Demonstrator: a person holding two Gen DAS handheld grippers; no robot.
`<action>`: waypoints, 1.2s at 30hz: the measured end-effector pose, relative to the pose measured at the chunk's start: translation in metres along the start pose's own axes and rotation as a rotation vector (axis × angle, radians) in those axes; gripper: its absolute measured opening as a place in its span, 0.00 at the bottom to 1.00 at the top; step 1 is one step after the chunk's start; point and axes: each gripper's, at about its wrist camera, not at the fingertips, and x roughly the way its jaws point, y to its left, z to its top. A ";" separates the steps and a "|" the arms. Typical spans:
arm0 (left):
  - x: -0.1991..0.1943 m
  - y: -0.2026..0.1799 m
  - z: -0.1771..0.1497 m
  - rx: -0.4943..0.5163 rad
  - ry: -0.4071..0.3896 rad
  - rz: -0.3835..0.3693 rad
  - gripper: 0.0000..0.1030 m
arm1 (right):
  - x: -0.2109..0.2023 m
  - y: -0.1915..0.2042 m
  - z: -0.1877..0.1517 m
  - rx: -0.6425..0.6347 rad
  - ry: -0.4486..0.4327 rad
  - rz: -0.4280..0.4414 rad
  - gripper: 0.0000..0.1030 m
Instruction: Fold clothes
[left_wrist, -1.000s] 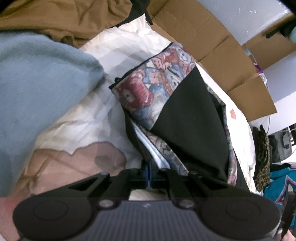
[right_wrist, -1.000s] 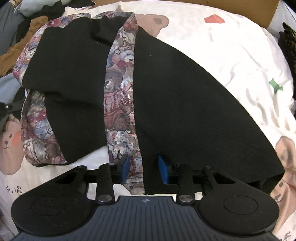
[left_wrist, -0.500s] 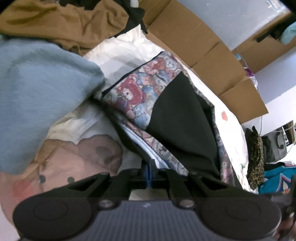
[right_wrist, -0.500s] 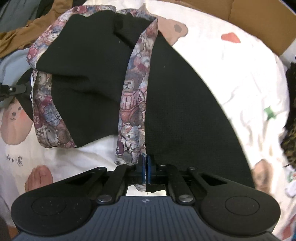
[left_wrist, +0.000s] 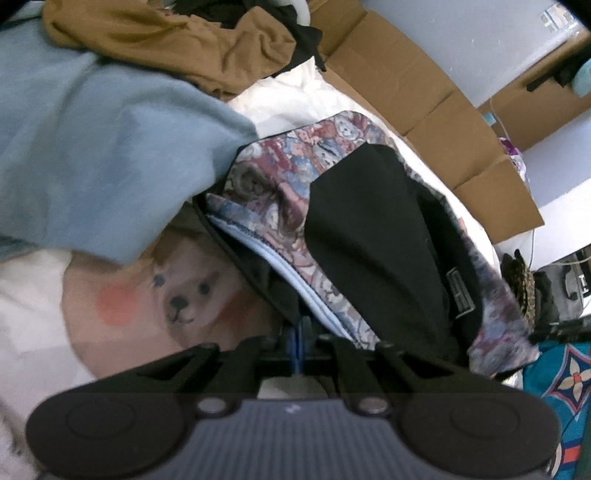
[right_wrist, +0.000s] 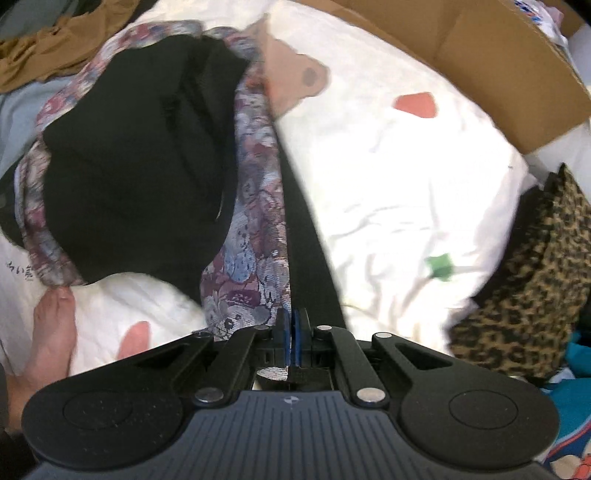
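Note:
A black garment (left_wrist: 373, 236) with bear-patterned tapestry panels (left_wrist: 273, 173) lies bunched on a white bedsheet printed with bears (left_wrist: 177, 295). My left gripper (left_wrist: 297, 338) is shut on the garment's near edge, where a pale blue lining shows. In the right wrist view the same garment (right_wrist: 140, 155) hangs lifted from my right gripper (right_wrist: 291, 334), which is shut on its patterned edge strip (right_wrist: 258, 236) and black hem. The fabric stretches up from the bed towards the jaws.
A light blue garment (left_wrist: 99, 158) and a brown one (left_wrist: 177, 40) are piled at the left. Cardboard (left_wrist: 436, 110) lines the bed's far side. A leopard-print item (right_wrist: 524, 280) lies at the right. A bare foot (right_wrist: 51, 328) rests on the sheet (right_wrist: 388, 184).
My right gripper closed on the garment's edge and lifted it, so the fabric now hangs taut. My left gripper stayed shut and drew its edge across, uncovering the printed bear face.

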 end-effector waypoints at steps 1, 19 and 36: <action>-0.002 0.000 -0.003 0.008 0.007 0.009 0.01 | -0.002 -0.010 0.002 0.009 0.002 -0.004 0.00; -0.023 0.006 -0.019 0.111 0.143 0.138 0.08 | 0.041 -0.115 -0.063 0.301 -0.089 -0.066 0.00; 0.056 -0.006 0.106 0.284 -0.004 0.215 0.39 | 0.077 -0.144 -0.124 0.505 -0.155 -0.075 0.00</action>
